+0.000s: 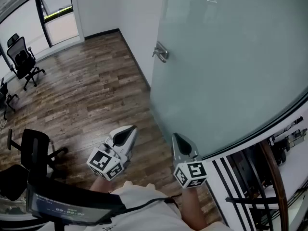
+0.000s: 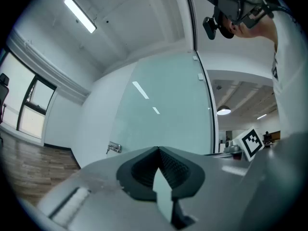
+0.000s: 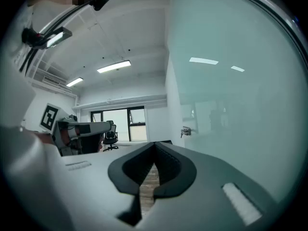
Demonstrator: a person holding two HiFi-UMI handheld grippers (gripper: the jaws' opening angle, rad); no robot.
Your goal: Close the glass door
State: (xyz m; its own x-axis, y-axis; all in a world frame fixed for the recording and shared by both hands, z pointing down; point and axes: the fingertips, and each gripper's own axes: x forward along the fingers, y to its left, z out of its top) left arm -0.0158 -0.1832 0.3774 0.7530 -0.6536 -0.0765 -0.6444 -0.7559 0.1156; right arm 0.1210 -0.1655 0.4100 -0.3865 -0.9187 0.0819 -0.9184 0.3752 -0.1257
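The tall frosted pale-green glass door filled the right of the head view, its handle edge near the white wall. Brown wood-plank floor spread to its left, with a black swivel office chair at the floor's far left edge. The left tool and right tool were both clenched on nothing. The right one was close to the glass, possibly touching it. A small silver lever handle sat on the door's left edge.

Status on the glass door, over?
Left gripper shut, empty; right gripper shut, empty. Glass door untouched, handle ahead of both. Nothing between grippers and door; office chair far left.
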